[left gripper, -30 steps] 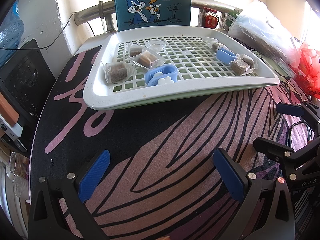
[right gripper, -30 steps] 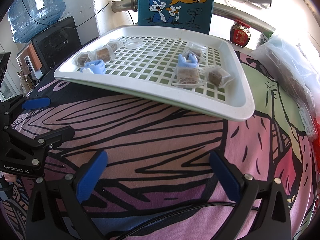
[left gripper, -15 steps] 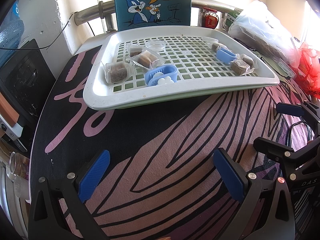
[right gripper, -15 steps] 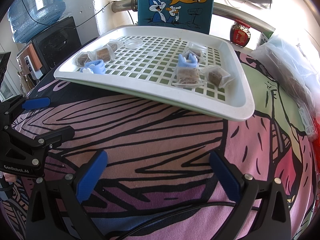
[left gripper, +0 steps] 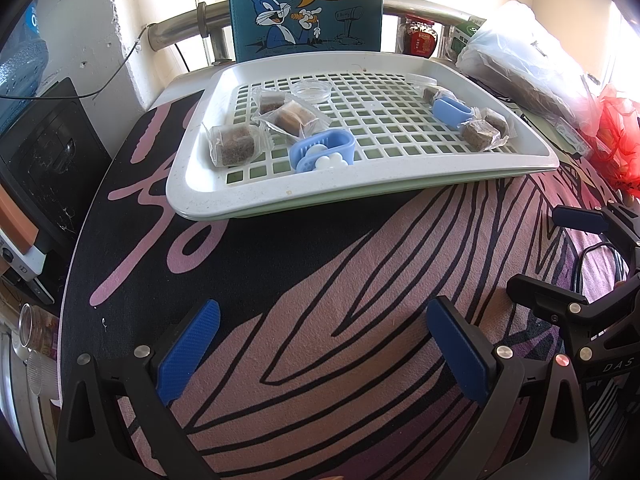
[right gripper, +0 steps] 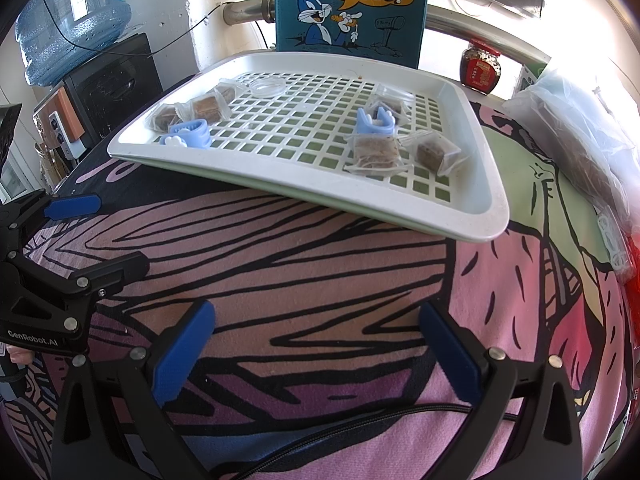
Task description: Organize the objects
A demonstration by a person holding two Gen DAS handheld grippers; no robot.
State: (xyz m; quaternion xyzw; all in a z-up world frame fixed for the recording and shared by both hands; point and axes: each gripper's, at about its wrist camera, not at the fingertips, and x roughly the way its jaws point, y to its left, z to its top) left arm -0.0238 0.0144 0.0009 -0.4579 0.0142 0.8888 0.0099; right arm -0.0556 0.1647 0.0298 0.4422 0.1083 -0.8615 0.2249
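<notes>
Hovering left tool (left gripper: 324,344), right tool (right gripper: 316,344), jaws spread

Lived-in home interior, not a lab or shop. Worktop draped in a pink-and-black cartoon cloth (left gripper: 320,280). Water-cooler bottle (right gripper: 74,12) on a dispenser by a chipped white wall. Red-labelled jar (right gripper: 480,68) on a sunlit sill, cartoon rabbit board (right gripper: 352,4) propped against a metal rail, plastic bags (left gripper: 532,64) heaped alongside.

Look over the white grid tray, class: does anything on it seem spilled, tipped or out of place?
Yes. On the white tray, the blue basket near the front left edge lies on its side, and small white pieces have spilled out of its mouth. The wrapped brown blocks lie scattered in two loose clusters.
</notes>
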